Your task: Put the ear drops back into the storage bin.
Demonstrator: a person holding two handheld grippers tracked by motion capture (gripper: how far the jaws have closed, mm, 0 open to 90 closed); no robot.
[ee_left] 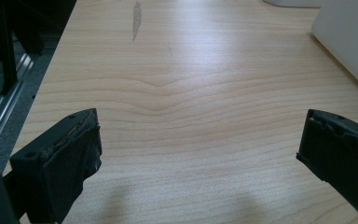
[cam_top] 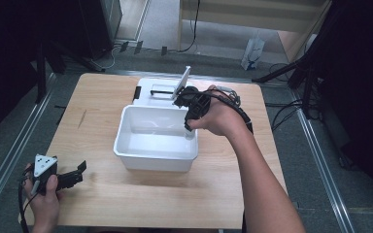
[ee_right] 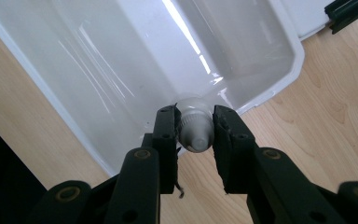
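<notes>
White plastic forms the tub [cam_top: 155,145] that is set at the centre of the pale wooden desk [cam_top: 102,194]. A small grey-white bottle [ee_right: 195,130] with a ribbed cap is clamped between the jaws of the right gripper [ee_right: 195,135], cap end toward that gripper's camera. In the high view the right gripper [cam_top: 190,127] is held at the tub's rim at about three o'clock, its jaws pointed down over that edge, so the bottle is kept just inside the tub's wall. A white box [cam_top: 162,90] with a raised flap is seen at twelve o'clock from the tub, touching it. The left gripper [cam_top: 80,172] is held low at eight o'clock, well apart from the tub, its jaws spread wide with bare desk between them
</notes>
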